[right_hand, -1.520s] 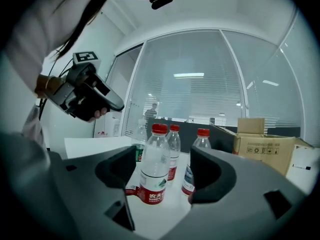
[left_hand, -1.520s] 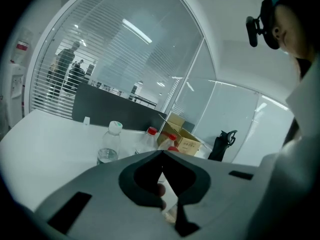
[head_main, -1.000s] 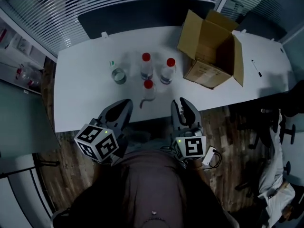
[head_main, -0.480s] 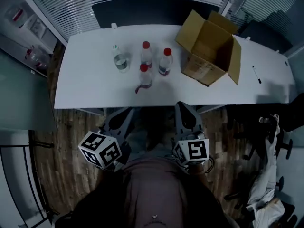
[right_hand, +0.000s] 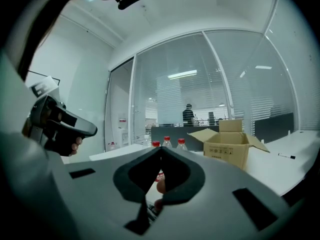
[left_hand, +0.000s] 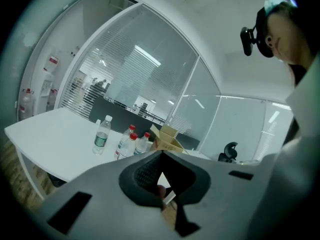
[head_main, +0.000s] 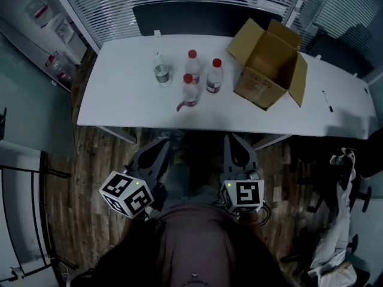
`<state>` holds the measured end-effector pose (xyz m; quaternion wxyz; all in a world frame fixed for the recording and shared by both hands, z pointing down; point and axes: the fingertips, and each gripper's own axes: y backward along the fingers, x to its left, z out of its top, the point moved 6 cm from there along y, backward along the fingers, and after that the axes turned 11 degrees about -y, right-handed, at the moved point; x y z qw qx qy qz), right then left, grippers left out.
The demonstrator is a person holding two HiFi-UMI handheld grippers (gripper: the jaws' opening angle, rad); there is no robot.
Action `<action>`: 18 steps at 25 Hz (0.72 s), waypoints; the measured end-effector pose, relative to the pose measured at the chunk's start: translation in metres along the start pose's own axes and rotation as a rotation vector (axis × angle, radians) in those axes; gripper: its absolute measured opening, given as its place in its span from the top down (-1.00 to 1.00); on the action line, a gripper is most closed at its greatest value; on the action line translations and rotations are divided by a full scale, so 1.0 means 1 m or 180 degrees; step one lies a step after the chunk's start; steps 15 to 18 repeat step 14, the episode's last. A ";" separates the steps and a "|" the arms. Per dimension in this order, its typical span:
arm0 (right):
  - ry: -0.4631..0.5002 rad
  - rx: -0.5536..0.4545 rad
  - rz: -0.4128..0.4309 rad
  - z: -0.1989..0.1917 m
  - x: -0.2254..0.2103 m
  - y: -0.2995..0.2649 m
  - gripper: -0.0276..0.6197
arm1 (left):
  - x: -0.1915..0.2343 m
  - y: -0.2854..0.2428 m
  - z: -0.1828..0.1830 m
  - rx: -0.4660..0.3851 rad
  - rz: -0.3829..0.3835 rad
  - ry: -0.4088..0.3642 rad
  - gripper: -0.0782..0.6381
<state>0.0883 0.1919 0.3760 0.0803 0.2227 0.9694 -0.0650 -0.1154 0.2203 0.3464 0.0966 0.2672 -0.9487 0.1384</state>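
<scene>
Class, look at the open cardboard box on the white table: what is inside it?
In the head view the cardboard box shows only bare brown inner walls and floor, nothing lying in it. Its near wall hides the bottom edge behind it.

My left gripper (left_hand: 161,156) has its jaws pressed together; at eleven o'clock, bottles (left_hand: 129,144) stand on the white table (left_hand: 50,134).
</scene>
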 end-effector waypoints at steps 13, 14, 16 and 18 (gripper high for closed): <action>0.0049 0.0044 0.0109 -0.005 0.022 0.043 0.84 | -0.028 0.062 -0.020 -0.0232 0.0184 0.0027 0.76; 0.0044 0.0042 0.0120 -0.005 0.024 0.045 0.84 | -0.029 0.065 -0.021 -0.0221 0.0183 0.0028 0.76; 0.0044 0.0042 0.0120 -0.005 0.024 0.045 0.84 | -0.029 0.065 -0.021 -0.0221 0.0183 0.0028 0.76; 0.0044 0.0042 0.0120 -0.005 0.024 0.045 0.84 | -0.029 0.065 -0.021 -0.0221 0.0183 0.0028 0.76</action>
